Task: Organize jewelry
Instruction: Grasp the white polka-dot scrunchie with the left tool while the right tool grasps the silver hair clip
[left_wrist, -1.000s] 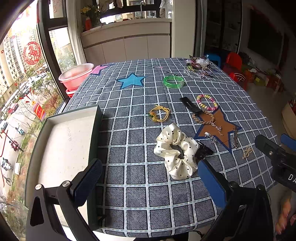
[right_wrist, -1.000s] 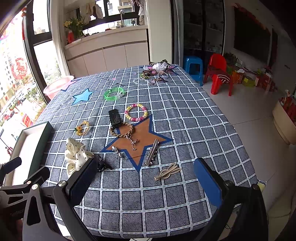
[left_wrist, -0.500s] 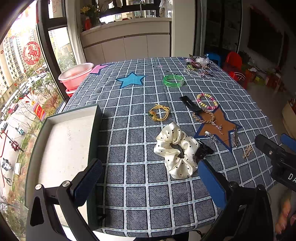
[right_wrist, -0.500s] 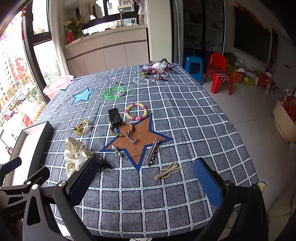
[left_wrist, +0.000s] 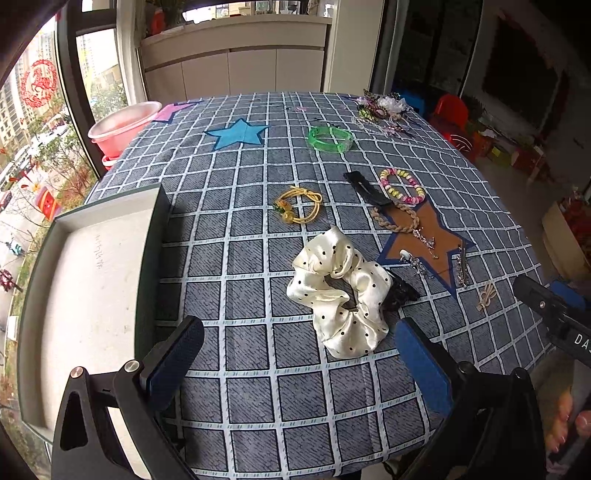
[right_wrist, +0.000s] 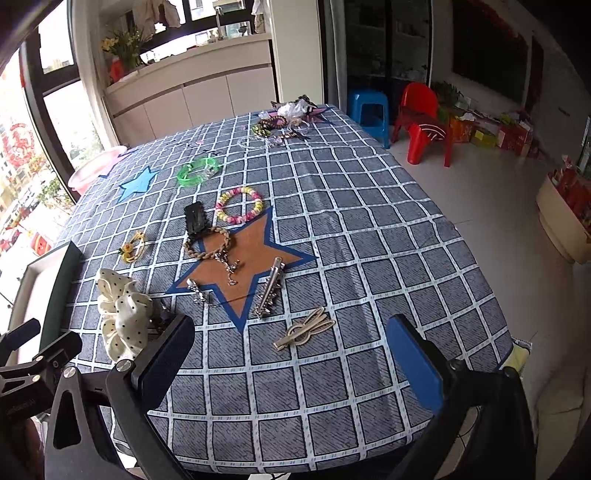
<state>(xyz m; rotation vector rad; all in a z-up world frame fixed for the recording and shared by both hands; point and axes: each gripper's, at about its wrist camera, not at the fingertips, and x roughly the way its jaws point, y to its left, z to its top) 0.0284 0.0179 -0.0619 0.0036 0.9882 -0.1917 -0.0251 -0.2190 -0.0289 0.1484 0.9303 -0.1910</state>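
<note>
Jewelry lies spread over a checked tablecloth. A cream dotted scrunchie (left_wrist: 341, 293) sits just ahead of my open left gripper (left_wrist: 299, 354), with a black clip (left_wrist: 400, 291) beside it. Farther off lie a yellow hair tie (left_wrist: 298, 209), a green bangle (left_wrist: 330, 138), a beaded bracelet (left_wrist: 402, 186) and a braided bracelet (left_wrist: 397, 218). A shallow dark-rimmed tray (left_wrist: 88, 280) with a pale floor stands at the left. My right gripper (right_wrist: 291, 363) hangs open above the table's near edge, just short of a beige hair clip (right_wrist: 304, 328) and a silver barrette (right_wrist: 269, 288).
A heap of more jewelry (right_wrist: 286, 123) sits at the far end of the table. A pink basin (left_wrist: 123, 127) stands off the far left corner by the window. Red chair (right_wrist: 424, 118) and blue stool (right_wrist: 369, 110) stand on the floor to the right.
Both views have crept slightly forward and upward over the table. No item has moved and both grippers have stayed open.
</note>
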